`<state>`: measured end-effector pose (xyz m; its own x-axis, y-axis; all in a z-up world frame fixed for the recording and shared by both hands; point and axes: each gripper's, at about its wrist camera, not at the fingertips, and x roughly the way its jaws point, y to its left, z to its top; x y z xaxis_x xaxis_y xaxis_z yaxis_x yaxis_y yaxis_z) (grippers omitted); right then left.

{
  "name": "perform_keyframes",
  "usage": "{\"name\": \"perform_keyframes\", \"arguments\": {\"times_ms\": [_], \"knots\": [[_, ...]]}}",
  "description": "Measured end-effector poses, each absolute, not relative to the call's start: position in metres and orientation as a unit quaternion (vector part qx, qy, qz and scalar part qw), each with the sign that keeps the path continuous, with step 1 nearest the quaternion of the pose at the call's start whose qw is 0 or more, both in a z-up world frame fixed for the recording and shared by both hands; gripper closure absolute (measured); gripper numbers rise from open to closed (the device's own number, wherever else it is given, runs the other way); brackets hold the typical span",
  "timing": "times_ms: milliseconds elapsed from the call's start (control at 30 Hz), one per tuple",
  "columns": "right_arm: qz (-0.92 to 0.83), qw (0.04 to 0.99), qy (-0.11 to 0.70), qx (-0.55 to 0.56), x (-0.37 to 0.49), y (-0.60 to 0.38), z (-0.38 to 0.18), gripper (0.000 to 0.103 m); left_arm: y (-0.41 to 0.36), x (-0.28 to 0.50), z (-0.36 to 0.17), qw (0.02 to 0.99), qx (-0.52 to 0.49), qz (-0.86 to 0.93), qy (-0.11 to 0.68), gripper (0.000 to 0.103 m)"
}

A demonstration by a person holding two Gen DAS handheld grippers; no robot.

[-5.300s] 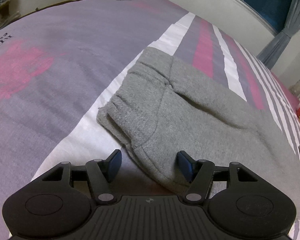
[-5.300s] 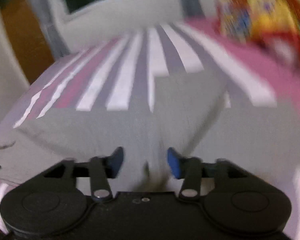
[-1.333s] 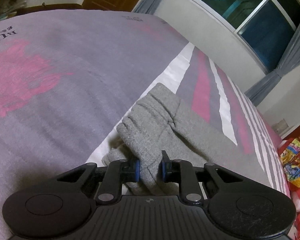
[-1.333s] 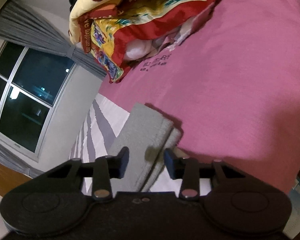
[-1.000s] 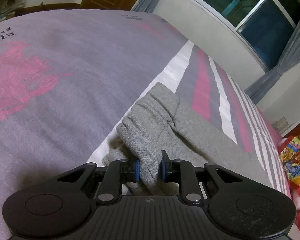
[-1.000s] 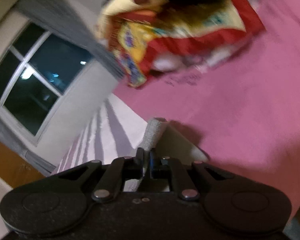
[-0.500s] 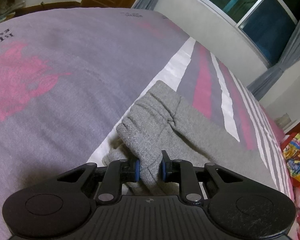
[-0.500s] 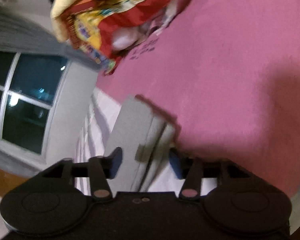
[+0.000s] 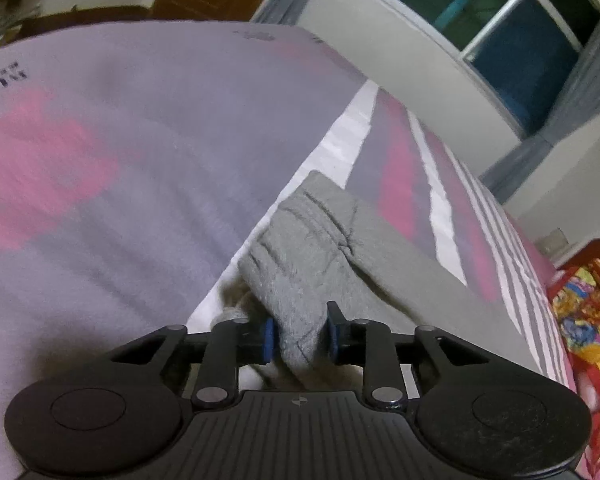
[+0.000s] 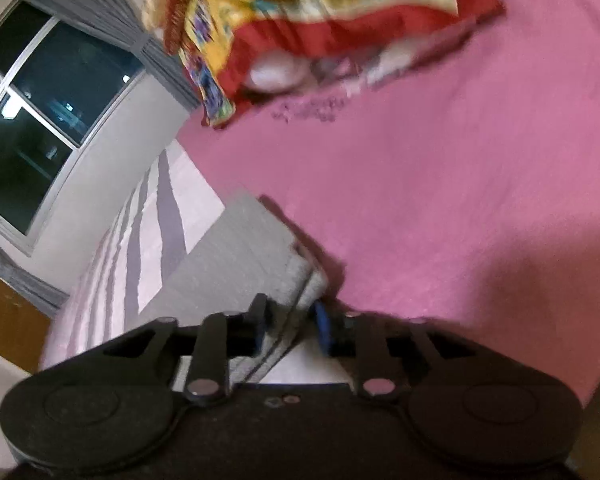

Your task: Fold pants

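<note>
The grey pants [image 9: 324, 256] lie folded lengthwise on the bed. In the left wrist view the bunched waist end rises between the fingers of my left gripper [image 9: 300, 338]. Its jaws are opening, and a thin gap shows on each side of the cloth. In the right wrist view, which is blurred, the stacked leg hems of the pants [image 10: 240, 252] reach the edge of the pink sheet. My right gripper [image 10: 290, 324] straddles that hem corner. Its jaws are opening with the cloth between them, and the pads do not clearly press on it.
The bed cover [image 9: 148, 168] is grey-lilac with pink and white stripes, and turns plain pink [image 10: 440, 200] at the leg end. A red and yellow patterned blanket [image 10: 320, 20] is heaped beyond the hems. A wall with a dark window [image 9: 500, 40] runs along the far side.
The left pads have drawn slightly apart from the waist fold they pinched. The right jaws were shut a second ago, then spread wide, and now stand narrower around the hems. The right view has swung.
</note>
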<state>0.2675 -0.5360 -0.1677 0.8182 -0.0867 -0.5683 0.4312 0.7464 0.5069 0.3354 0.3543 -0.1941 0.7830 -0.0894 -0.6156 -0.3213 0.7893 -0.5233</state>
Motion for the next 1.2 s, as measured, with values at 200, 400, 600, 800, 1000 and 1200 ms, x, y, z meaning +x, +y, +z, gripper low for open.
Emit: {"name": "perform_keyframes", "arguments": {"times_ms": [200,400,600,800,1000,1200], "knots": [[-0.062,0.941,0.265,0.201,0.273,-0.490,-0.134,0.075,0.319,0.311,-0.150,0.932,-0.238,0.082,0.262,0.070],[0.114,0.927,0.343,0.099,0.358,-0.363,-0.142,0.075,0.217,0.379,-0.151,0.935,-0.168,-0.016,0.312,0.068],[0.083,0.902,0.423,0.028,0.434,-0.296,-0.179,0.076,0.179,0.434,-0.188,0.919,-0.097,0.015,0.383,0.040],[0.110,0.915,0.386,0.037,0.435,-0.266,-0.150,0.071,0.205,0.433,-0.155,0.925,-0.116,0.005,0.363,0.040],[0.263,0.870,0.412,0.062,0.469,-0.156,-0.180,0.069,0.220,0.462,-0.182,0.916,-0.084,0.022,0.391,0.040],[0.265,0.875,0.403,0.052,0.510,-0.087,-0.170,0.061,0.229,0.473,-0.161,0.929,-0.082,0.018,0.361,0.040]]}}
